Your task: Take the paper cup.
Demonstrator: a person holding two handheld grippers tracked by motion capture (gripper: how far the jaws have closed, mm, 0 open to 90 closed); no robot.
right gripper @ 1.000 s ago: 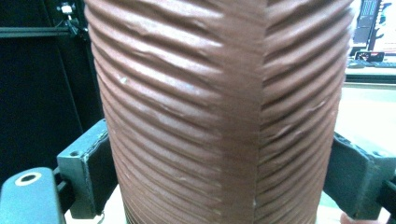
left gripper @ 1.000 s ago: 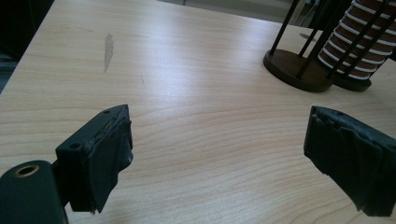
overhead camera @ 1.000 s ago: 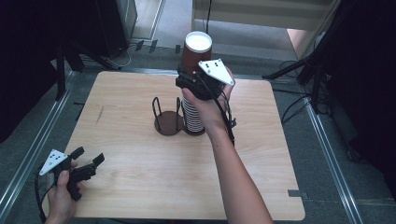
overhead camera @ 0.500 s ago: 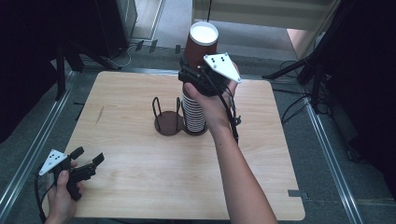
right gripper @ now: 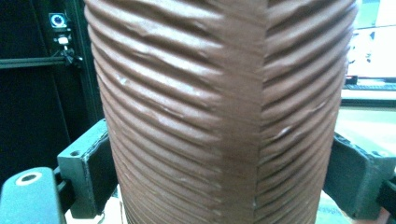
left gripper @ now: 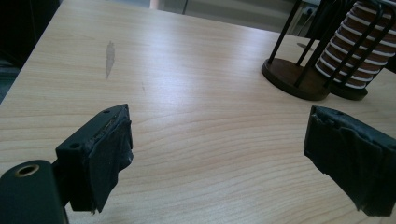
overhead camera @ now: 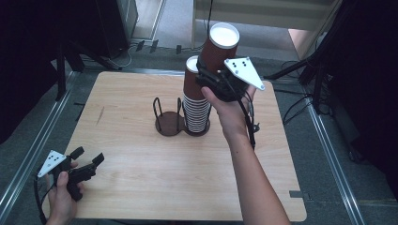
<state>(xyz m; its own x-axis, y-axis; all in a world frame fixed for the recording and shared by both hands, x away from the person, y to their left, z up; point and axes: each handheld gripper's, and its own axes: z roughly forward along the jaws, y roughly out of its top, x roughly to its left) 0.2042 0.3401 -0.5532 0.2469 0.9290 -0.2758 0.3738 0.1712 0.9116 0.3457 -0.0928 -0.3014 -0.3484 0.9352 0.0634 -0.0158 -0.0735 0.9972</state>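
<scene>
High view, upper centre: right gripper point(overhead camera: 217, 80) clamps one cup point(overhead camera: 219, 49), lifted clear of the stack point(overhead camera: 195, 104); placing remains; left gripper point(overhead camera: 87, 161) gapes empty.

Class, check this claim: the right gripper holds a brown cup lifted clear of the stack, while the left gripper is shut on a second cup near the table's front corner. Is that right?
Not quite. The left gripper holds nothing: the left gripper view shows its jaws apart over bare table. The rest stands: the right gripper holds a brown cup lifted clear of the stack, as the high view shows.
</scene>
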